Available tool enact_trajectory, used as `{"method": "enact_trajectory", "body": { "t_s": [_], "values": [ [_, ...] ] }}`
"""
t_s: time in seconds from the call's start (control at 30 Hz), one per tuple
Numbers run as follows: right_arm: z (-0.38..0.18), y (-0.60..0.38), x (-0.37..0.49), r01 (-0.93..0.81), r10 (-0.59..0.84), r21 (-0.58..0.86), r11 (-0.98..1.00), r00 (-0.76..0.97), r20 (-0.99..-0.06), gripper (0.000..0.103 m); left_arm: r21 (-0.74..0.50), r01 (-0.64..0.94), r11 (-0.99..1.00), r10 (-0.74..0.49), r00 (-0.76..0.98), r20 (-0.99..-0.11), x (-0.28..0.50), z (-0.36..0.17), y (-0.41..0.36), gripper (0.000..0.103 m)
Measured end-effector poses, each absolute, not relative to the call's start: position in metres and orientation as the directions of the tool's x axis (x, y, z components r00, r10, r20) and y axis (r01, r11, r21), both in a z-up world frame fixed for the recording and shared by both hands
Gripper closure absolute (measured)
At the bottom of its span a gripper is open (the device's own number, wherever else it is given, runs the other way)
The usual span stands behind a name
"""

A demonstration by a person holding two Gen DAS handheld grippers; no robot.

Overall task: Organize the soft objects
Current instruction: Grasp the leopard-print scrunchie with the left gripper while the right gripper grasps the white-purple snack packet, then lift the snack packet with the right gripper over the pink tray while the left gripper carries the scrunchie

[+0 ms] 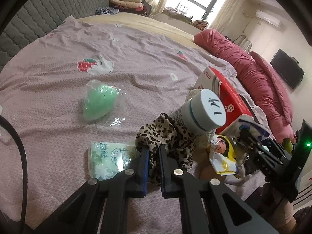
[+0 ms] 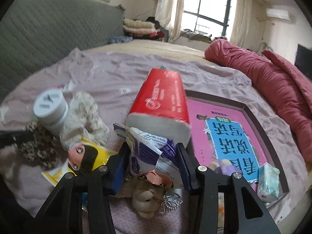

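Note:
My left gripper [image 1: 153, 149] is shut on a leopard-print cloth scrunchie [image 1: 169, 134] that lies on the pink bedsheet [image 1: 58, 78]. Next to it lie a green-printed tissue pack [image 1: 109, 158] and a green sponge in clear wrap [image 1: 99, 101]. In the right wrist view my right gripper [image 2: 152, 146] is shut on a purple-and-white soft packet [image 2: 148, 150], both pads against its sides. The same gripper [image 1: 251, 136] shows at the right of the left wrist view. A small plush keychain [image 2: 146, 197] lies under that packet. A cream floral scrunchie [image 2: 85, 115] lies further left.
A white capped bottle [image 1: 206, 111] leans on the pile beside a red tissue pack [image 2: 163, 101]. A yellow cartoon packet [image 2: 85, 152] lies left of the right gripper. A dark-rimmed tray [image 2: 251, 109] holds a pink book and a tissue pack [image 2: 269, 177]. A red duvet [image 2: 273, 81] lines the right.

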State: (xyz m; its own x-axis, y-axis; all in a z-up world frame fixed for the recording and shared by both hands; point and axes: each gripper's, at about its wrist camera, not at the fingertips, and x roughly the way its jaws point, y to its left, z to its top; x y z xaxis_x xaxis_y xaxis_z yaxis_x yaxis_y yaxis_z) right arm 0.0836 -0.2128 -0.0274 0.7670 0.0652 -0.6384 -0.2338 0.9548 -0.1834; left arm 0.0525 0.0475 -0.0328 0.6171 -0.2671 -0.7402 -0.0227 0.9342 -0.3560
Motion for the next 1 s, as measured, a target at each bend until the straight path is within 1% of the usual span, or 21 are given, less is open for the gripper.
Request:
{"method": "enact_trajectory", "body": {
  "t_s": [0.23, 0.37, 0.67, 1.0],
  "values": [
    [-0.004, -0.223, 0.066, -0.241, 0.14, -0.098, 0.966, 0.798, -0.587, 0.055, -0.368, -0.008, 0.93, -0.266, 0.678, -0.685, 0.042, -0.013, 0.05, 0.094],
    [0.0, -0.223, 0.063, -0.246, 0.152, -0.087, 0.965, 0.803, -0.576, 0.055, -0.375, -0.007, 0.927, -0.258, 0.714, -0.651, 0.032, 0.002, 0.053, 0.094],
    [0.007, -0.224, 0.057, -0.261, 0.186, -0.056, 0.964, 0.808, -0.559, 0.055, -0.36, -0.023, 0.933, -0.219, 0.758, -0.614, 0.015, 0.032, 0.057, 0.094],
    [0.02, -0.249, 0.053, -0.21, 0.181, 0.002, 0.978, 0.836, -0.517, 0.055, -0.339, -0.014, 0.941, -0.189, 0.808, -0.558, 0.003, 0.074, 0.047, 0.094]
  ]
}}
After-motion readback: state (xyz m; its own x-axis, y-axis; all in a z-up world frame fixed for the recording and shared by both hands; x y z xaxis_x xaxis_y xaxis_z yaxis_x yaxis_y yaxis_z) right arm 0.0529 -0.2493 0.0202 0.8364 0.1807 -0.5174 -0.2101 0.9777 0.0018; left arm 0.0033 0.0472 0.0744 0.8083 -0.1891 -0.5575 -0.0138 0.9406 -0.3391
